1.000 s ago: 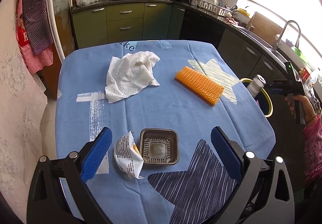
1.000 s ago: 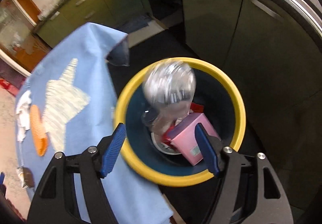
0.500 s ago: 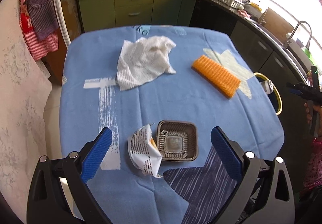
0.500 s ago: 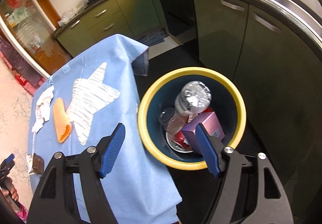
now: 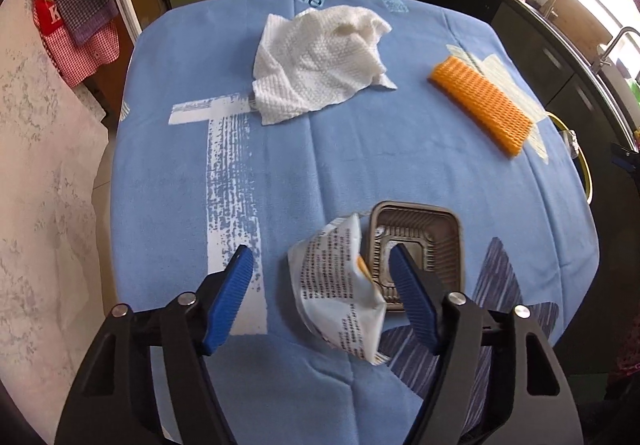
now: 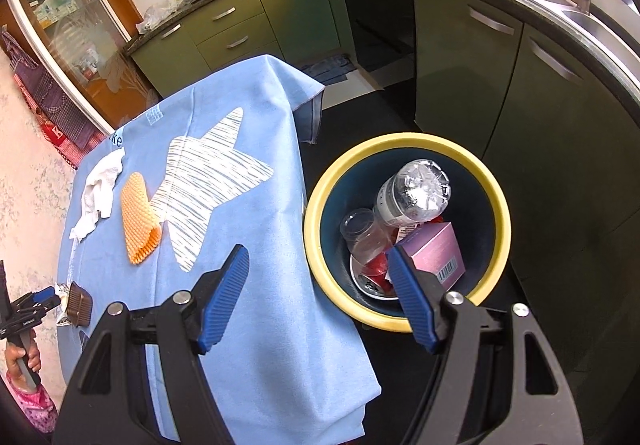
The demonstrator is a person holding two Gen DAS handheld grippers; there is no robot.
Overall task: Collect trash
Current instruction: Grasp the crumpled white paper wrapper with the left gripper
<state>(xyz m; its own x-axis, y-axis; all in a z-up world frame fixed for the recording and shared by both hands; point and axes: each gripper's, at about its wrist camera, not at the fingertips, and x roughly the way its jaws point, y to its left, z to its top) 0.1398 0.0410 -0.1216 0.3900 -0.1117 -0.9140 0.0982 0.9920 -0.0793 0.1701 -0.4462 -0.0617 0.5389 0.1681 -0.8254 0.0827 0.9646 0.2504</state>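
Observation:
My left gripper [image 5: 322,269] is open, with a crumpled printed wrapper [image 5: 340,285] between its jaws and a brown plastic tray [image 5: 420,241] just right of it, on the blue tablecloth [image 5: 320,157]. A white paper towel [image 5: 320,61] and an orange sponge [image 5: 482,105] lie farther off. My right gripper [image 6: 320,269] is open and empty above the table edge, beside the yellow-rimmed bin [image 6: 404,149]. The bin holds a clear bottle [image 6: 416,193], a plastic cup [image 6: 360,237] and a pink box [image 6: 436,249].
Green kitchen cabinets [image 6: 460,57] and a dark counter [image 6: 560,5] curve round the bin. An apron [image 5: 76,5] hangs at the left wall. The bin's rim [image 5: 580,165] shows past the table's right edge in the left wrist view.
My left gripper has moved in over the wrapper and its jaws have narrowed. My right gripper has pulled back and up from the bin; the bottle it dropped now rests inside.

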